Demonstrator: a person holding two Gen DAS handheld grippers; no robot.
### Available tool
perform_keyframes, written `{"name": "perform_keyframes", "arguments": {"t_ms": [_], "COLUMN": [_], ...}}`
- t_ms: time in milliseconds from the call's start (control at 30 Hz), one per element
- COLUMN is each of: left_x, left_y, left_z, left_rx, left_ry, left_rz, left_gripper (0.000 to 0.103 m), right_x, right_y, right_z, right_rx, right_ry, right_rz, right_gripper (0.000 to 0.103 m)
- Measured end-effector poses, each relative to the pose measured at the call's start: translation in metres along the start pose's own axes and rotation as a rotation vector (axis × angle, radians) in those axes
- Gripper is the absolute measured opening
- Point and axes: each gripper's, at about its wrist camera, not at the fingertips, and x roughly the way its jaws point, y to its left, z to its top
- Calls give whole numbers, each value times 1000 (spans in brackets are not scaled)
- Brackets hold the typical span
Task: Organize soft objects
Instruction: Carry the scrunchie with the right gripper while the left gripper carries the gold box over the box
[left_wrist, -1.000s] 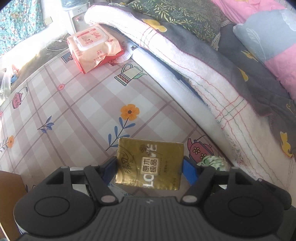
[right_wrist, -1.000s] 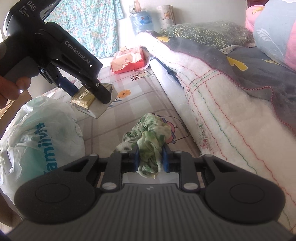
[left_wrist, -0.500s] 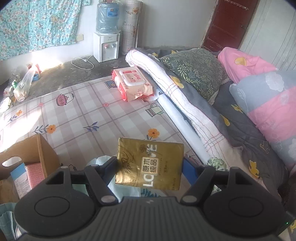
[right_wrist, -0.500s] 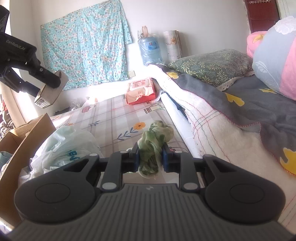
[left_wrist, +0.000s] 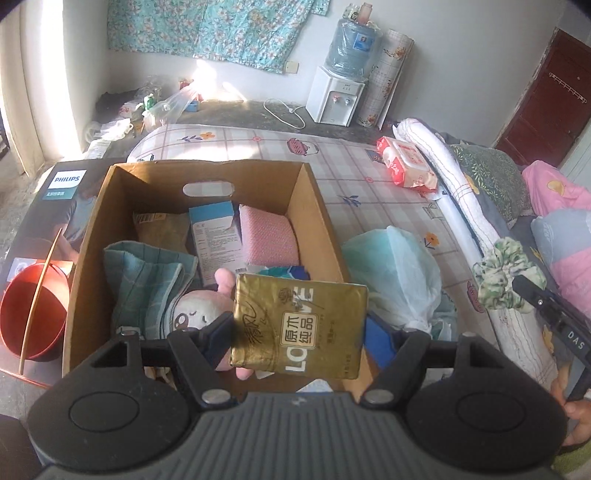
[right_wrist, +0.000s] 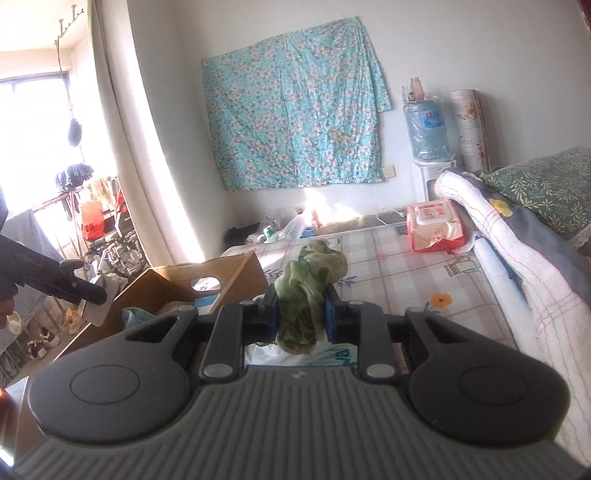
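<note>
The left gripper (left_wrist: 299, 332) was clamped on a gold tissue pack (left_wrist: 298, 329), its blue pads set wide against the pack's two sides. The pack hung above the near end of an open cardboard box (left_wrist: 317, 206). Inside the box lay a teal checked cloth (left_wrist: 147, 280), a pink plush toy (left_wrist: 201, 306), a pink pad (left_wrist: 266, 236) and a blue-and-white carton (left_wrist: 216, 236).

The right gripper (right_wrist: 301, 314) had its jaws drawn narrow, pinching a green scrunchie (right_wrist: 306, 291) that bunched up above the pads. It was held in the air over a white plastic bag (left_wrist: 395, 273), which sat on the checked mattress (left_wrist: 354, 173) just beside the box.

A red-and-white wipes pack (left_wrist: 404, 160) lay at the mattress's far side, against a rolled white blanket (left_wrist: 454, 192). A red basin (left_wrist: 31, 314) stood on the floor left of the box.
</note>
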Motion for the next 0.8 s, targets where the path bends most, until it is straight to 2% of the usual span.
{"name": "perform_keyframes", "arguments": {"t_ms": [200, 400, 667, 767, 800], "left_x": [22, 51, 71, 75, 75], "left_y": [37, 52, 68, 76, 78], "left_z": [-33, -56, -65, -66, -66], "left_rx": [82, 161, 196, 180, 172], "left_ry": [148, 276, 378, 396, 399], "left_rz": [32, 39, 58, 54, 50], "left_gripper": [75, 75, 75, 75, 75], "right_x": [24, 65, 117, 134, 138], "right_y": [72, 147, 216, 237, 241], "right_z": [10, 11, -7, -20, -25], "right_rx": [-46, -89, -172, -222, -235], "right_ry": [110, 290, 479, 550, 575], "right_rz": [196, 347, 395, 393, 387], "right_gripper": [22, 23, 25, 29, 35]}}
